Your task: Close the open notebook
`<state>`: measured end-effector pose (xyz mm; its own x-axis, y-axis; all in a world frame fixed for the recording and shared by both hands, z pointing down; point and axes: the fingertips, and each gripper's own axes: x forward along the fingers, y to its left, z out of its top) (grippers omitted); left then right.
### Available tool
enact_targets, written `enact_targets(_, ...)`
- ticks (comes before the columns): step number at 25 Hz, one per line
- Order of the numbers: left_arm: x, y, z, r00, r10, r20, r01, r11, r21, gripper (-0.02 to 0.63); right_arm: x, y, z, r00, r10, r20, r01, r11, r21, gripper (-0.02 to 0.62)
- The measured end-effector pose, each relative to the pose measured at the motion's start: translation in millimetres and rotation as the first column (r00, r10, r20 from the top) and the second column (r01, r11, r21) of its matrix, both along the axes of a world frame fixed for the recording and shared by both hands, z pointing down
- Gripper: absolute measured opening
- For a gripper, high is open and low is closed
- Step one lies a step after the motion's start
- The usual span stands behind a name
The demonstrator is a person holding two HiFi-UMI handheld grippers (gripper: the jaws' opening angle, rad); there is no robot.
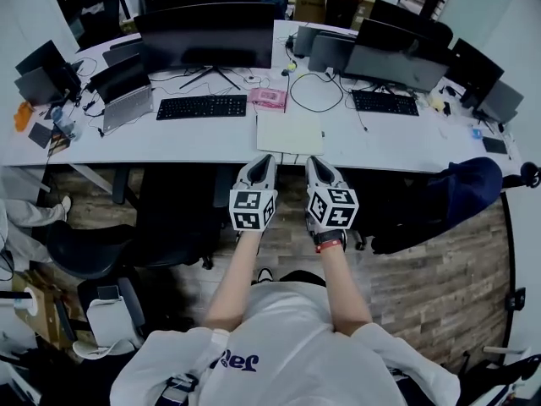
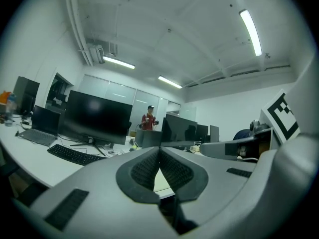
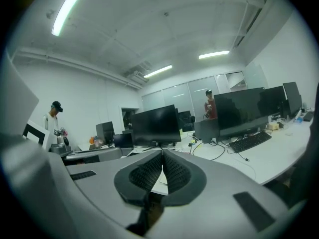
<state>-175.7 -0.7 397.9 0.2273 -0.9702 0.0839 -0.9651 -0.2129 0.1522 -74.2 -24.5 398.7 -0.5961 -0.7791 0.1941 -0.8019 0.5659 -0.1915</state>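
In the head view, the person stood before a long white desk [image 1: 169,146] with both grippers held out side by side, just short of its near edge. The left gripper [image 1: 263,159] and right gripper [image 1: 310,161] pointed toward the notebook [image 1: 290,132]. The notebook lay flat on the desk just beyond their tips, near the edge, and showed as one pale rectangle. Neither gripper touched it. A pink box [image 1: 268,98] sat just behind the notebook. A black keyboard [image 1: 201,106] lay to the box's left, in front of a wide dark monitor [image 1: 207,34].

In the left gripper view, the left gripper [image 2: 160,154] had its two ribbed pads pressed together at the tips, with nothing between them. Past the pads stood the monitor [image 2: 97,118] and keyboard [image 2: 75,155]. A person in a red top [image 2: 148,119] stood far back in the room.

In the right gripper view, the right gripper [image 3: 162,156] likewise had its jaws together and empty. Another keyboard [image 3: 251,141] lay on the desk to the right. A person in white [image 3: 52,123] stood at the left.
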Motion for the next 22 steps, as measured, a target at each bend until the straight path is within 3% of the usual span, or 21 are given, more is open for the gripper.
enact_targets(11, -10.0, -62.0, 19.4, 0.997, -0.03, -0.073, 0.027, 0.998, -0.048, 0.021, -15.1, -64.4, 12.2, 0.999, -0.048, -0.003, 0.047, 0.998, -0.035, 0.002)
enact_targets(22, -1.0, -138.6, 26.2, 0.996, -0.075, -0.053, 0.07, 0.994, -0.089, 0.021, -14.3, -157.4, 8.7, 0.993, -0.108, 0.042, 0.11, 0.993, -0.048, 0.002)
